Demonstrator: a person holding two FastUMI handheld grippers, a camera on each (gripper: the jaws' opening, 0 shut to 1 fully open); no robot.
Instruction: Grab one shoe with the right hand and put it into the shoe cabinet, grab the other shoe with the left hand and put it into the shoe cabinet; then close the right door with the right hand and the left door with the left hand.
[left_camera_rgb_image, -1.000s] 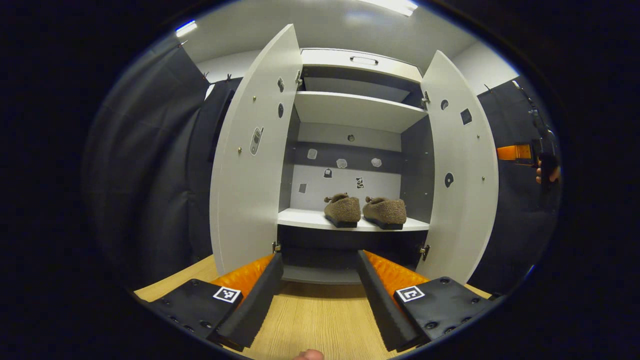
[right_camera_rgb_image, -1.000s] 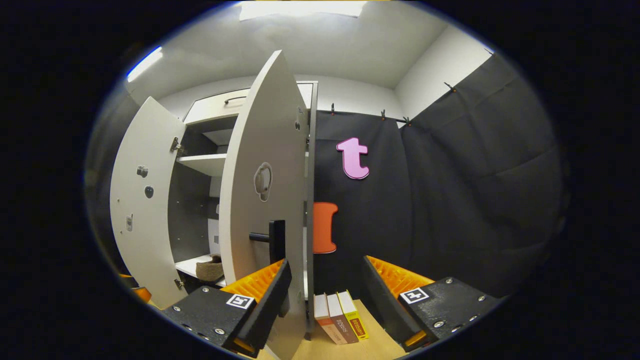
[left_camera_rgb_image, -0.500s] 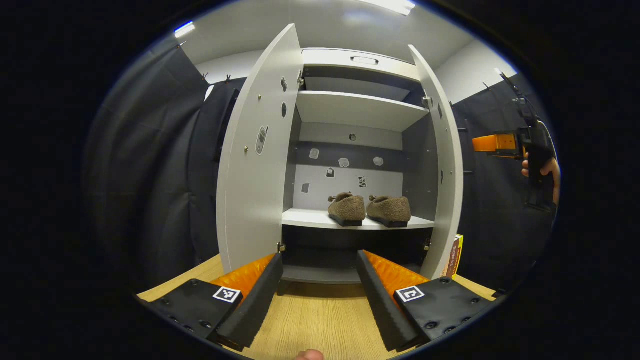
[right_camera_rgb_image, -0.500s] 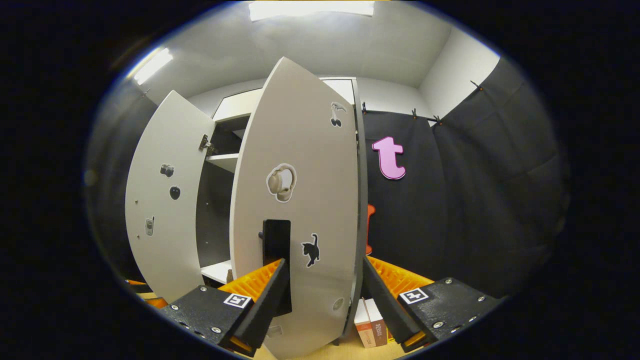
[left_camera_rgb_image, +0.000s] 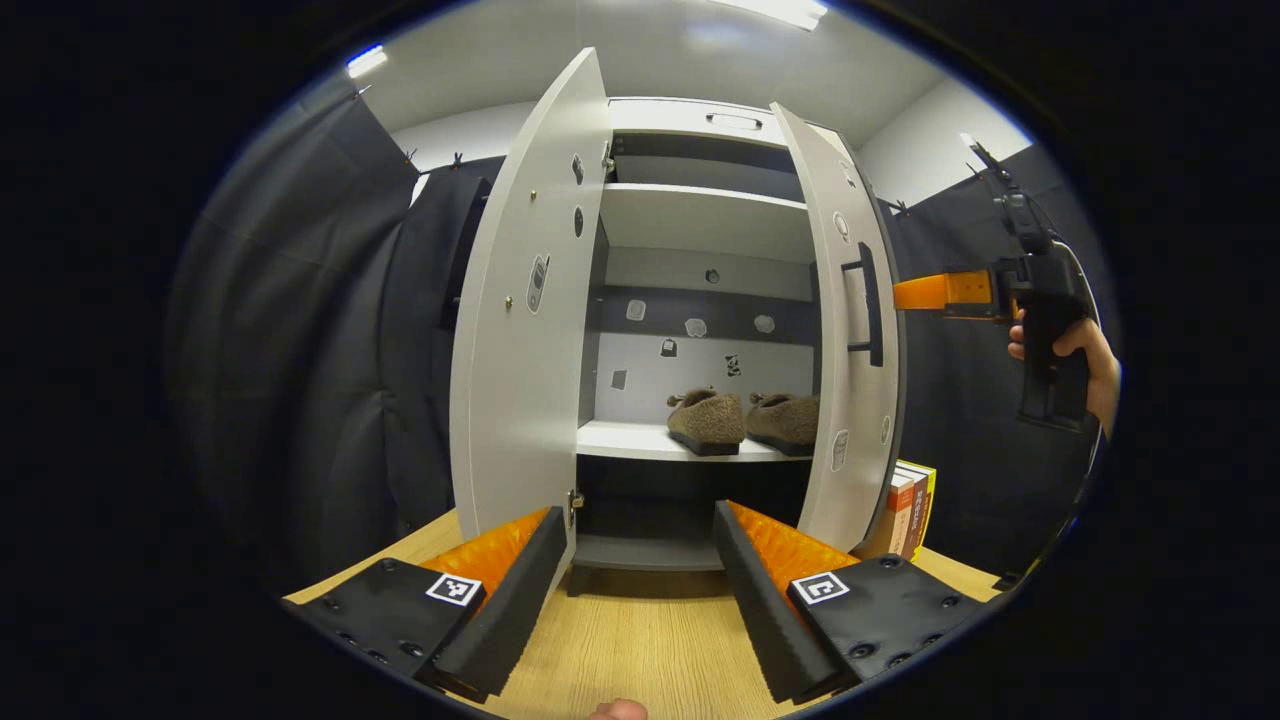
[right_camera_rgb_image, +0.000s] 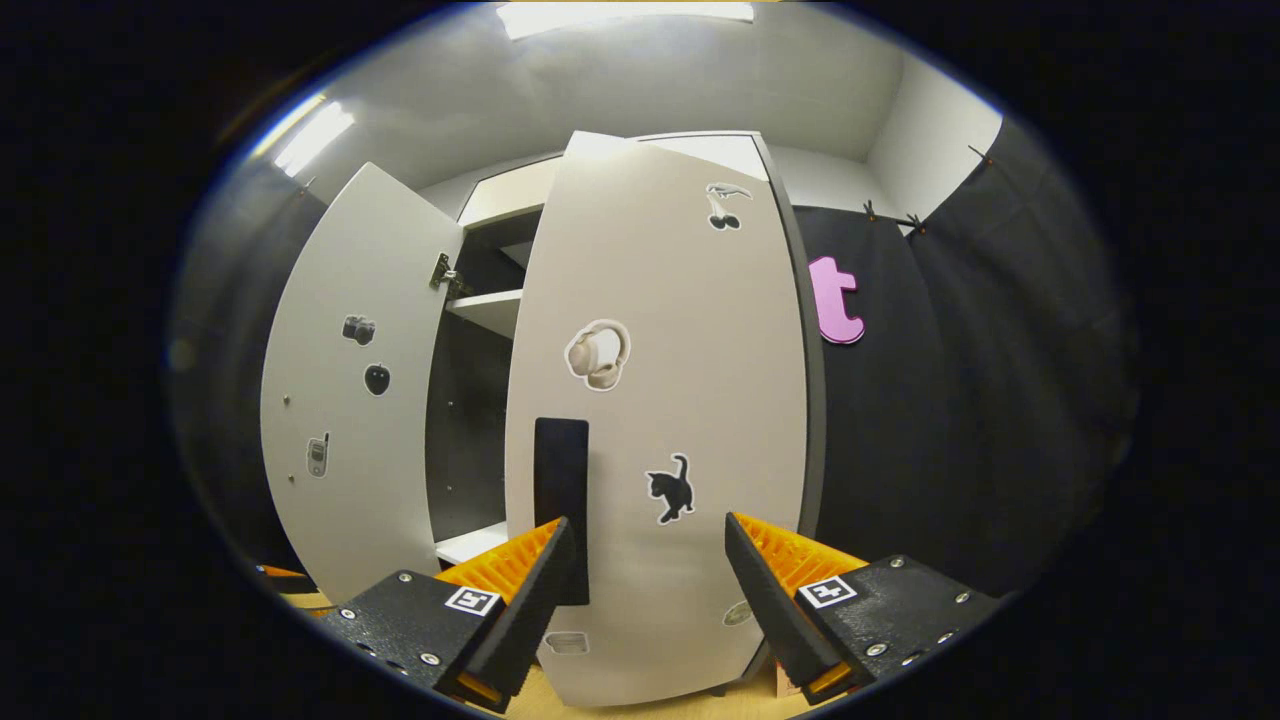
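Two brown fuzzy shoes (left_camera_rgb_image: 707, 420) (left_camera_rgb_image: 785, 418) sit side by side on the cabinet's middle shelf (left_camera_rgb_image: 640, 440). The left door (left_camera_rgb_image: 520, 330) stands wide open. The right door (left_camera_rgb_image: 845, 330) is swung partway in and hides part of the right shoe. My left gripper (left_camera_rgb_image: 640, 590) is open and empty, low in front of the cabinet. My right gripper (right_camera_rgb_image: 650, 590) is open with its fingertips up against the right door's outer face (right_camera_rgb_image: 680, 400), beside the black handle (right_camera_rgb_image: 560, 480). The left gripper view shows that right gripper (left_camera_rgb_image: 915, 293) held by a hand at the door's edge.
Several books (left_camera_rgb_image: 910, 500) stand upright on the wooden surface (left_camera_rgb_image: 630, 640) just right of the cabinet. Black cloth walls hang on both sides. The cabinet has an upper shelf (left_camera_rgb_image: 700, 215) and a drawer (left_camera_rgb_image: 730, 120) on top. The left door (right_camera_rgb_image: 350, 400) also shows in the right gripper view.
The right door has swung steadily inward from wide open to partly shut, with my right gripper following against its outer face. My left gripper has barely moved.
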